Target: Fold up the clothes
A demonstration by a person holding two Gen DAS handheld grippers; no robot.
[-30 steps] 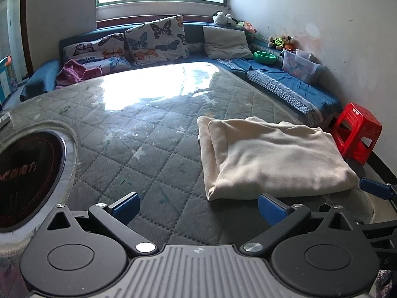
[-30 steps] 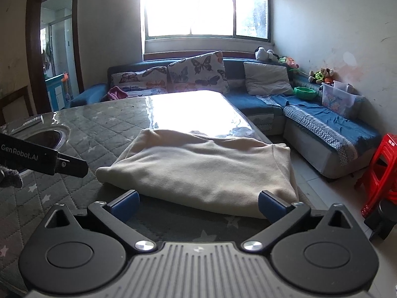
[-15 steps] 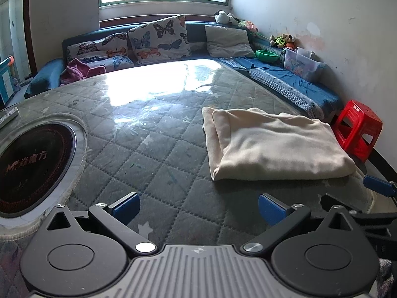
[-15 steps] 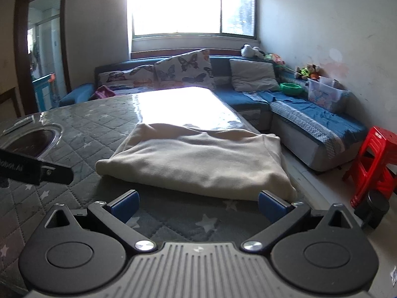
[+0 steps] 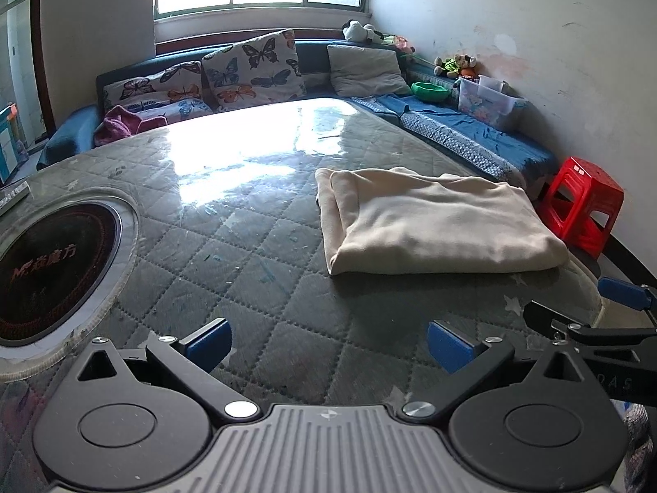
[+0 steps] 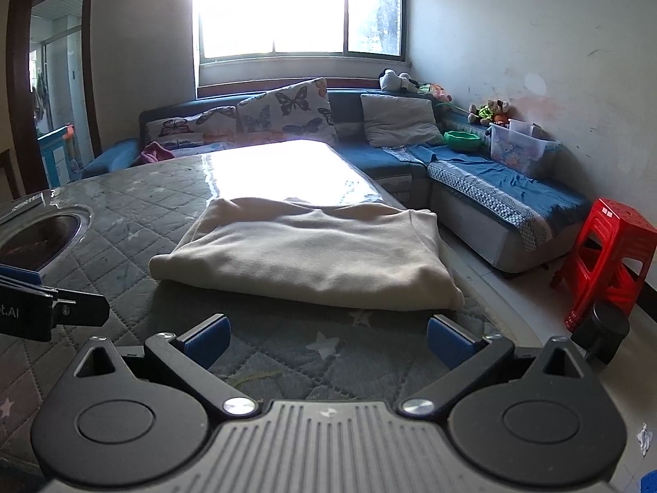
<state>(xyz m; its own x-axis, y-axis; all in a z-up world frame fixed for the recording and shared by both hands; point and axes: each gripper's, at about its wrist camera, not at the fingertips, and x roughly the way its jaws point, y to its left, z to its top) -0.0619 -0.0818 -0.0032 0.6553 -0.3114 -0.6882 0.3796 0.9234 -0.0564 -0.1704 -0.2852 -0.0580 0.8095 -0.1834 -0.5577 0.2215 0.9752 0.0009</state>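
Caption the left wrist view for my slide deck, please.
Open left tool poised short of a folded cream garment on the quilted table, nothing gripped.

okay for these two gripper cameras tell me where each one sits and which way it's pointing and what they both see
Left wrist: sits on the left gripper, looking forward across the quilted table at the folded cream cloth and the sofa; its own open blue-tipped fingers show, with the right gripper at the right edge.
Right wrist: sits on the right gripper, facing the cloth head-on toward the window; its open fingers show, the left gripper at the left edge.
Shared: cloth, table, sofa, red stool.
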